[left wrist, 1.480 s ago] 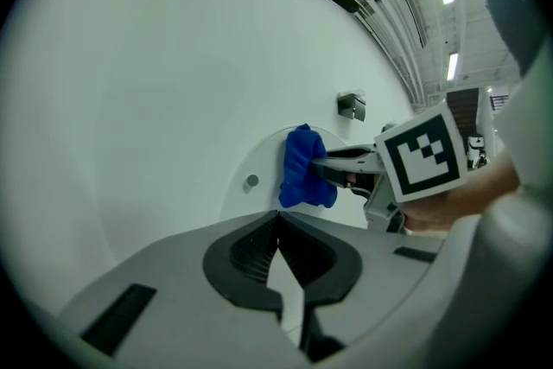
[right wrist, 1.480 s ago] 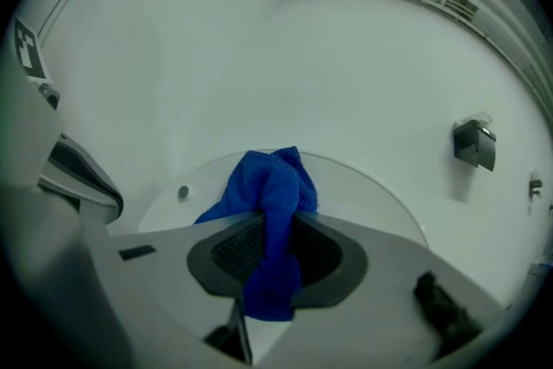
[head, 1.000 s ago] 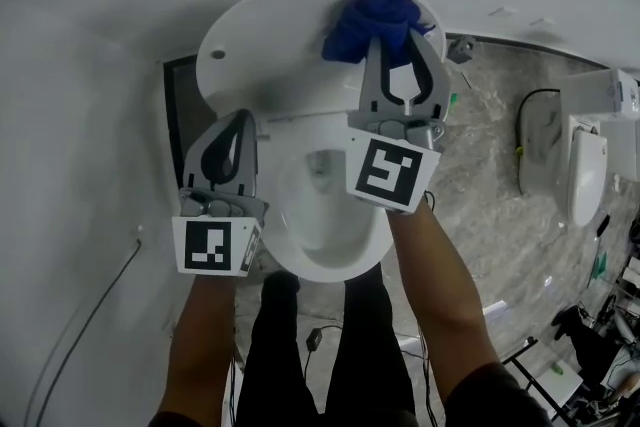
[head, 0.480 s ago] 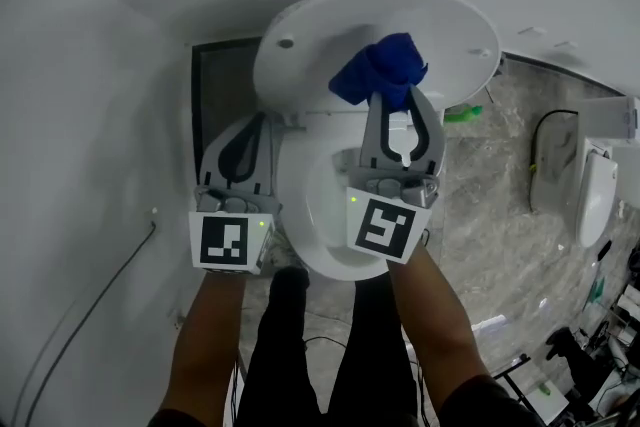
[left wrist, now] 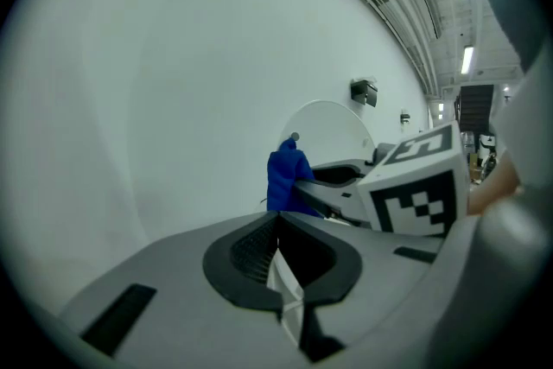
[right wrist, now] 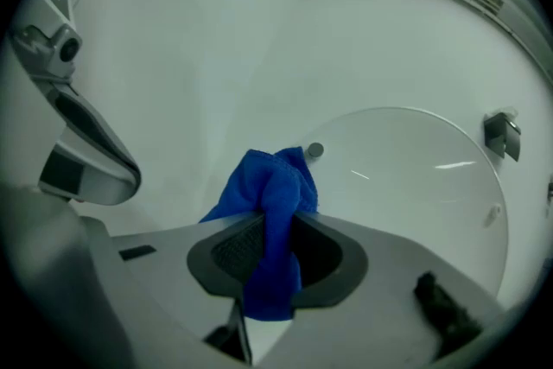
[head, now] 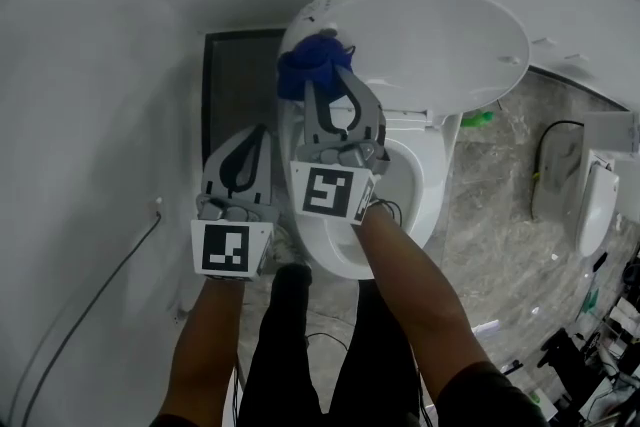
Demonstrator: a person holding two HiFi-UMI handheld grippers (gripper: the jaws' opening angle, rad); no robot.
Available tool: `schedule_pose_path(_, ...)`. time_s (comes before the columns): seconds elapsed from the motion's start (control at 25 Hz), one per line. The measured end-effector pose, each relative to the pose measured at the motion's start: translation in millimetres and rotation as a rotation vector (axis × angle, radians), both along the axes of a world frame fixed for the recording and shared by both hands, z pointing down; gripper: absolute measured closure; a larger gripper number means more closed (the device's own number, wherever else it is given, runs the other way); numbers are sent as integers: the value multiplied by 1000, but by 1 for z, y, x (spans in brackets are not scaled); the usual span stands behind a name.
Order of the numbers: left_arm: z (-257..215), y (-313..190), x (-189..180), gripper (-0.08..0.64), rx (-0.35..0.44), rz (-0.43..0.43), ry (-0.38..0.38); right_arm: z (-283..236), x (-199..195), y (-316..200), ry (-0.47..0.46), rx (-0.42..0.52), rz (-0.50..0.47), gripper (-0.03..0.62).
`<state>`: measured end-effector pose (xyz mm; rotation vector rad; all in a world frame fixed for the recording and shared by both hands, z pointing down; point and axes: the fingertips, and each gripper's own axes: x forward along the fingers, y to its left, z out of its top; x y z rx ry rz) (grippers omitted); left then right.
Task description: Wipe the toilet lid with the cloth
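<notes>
now, right tool point(right wrist: 275, 220) clamped on cloth point(right wrist: 270, 179), seemingly against toilet lid point(right wrist: 406, 177), left tool point(left wrist: 278, 222) closed

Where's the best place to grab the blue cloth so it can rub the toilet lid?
Grip the blue cloth by its bunched middle, coming from the side away from the toilet lid, as the right tool has it: jaws closed on the gathered fold, a soft wad poking out ahead towards the raised lid, the tail hanging behind.
</notes>
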<state>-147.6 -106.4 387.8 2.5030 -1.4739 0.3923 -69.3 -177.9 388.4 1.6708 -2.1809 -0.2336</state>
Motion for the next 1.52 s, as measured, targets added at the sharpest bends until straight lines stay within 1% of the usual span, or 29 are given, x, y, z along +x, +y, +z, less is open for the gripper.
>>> schedule_pose_path(0.16, 7, 3, -4, 549, -16, -4, -10, -1, 14, -15, 1, -2, 47, 504)
schedule_pose_path(0.32, 6, 0, 10, 549, -24, 11, -6, -3, 41, -19, -18, -1, 86, 504)
schedule_pose_path(0.64, 12, -11, 49, 549, -18, 54, -1, -1, 117, -16, -49, -11, 189, 505)
schedule_pose_path(0.84, 11, -25, 71, 549, -16, 57, 12, -3, 170, -15, -80, -2, 257, 503)
schedule_pose_path(1.0, 16, -29, 88, 549, -16, 55, 7, 0, 211, -6, -71, 3, 313, 504)
schedule_pose_path(1.16, 14, -31, 102, 549, -13, 59, -10, -1, 242, 1, -60, 10, 347, 503)
schedule_pose_path(1.36, 14, -29, 114, 549, -4, 65, -13, 3, 266, 13, -65, 4, 396, 504)
schedule_pose_path(1.52, 14, -26, 112, 549, 5, 57, -6, 1, 261, 23, -124, 18, 404, 503)
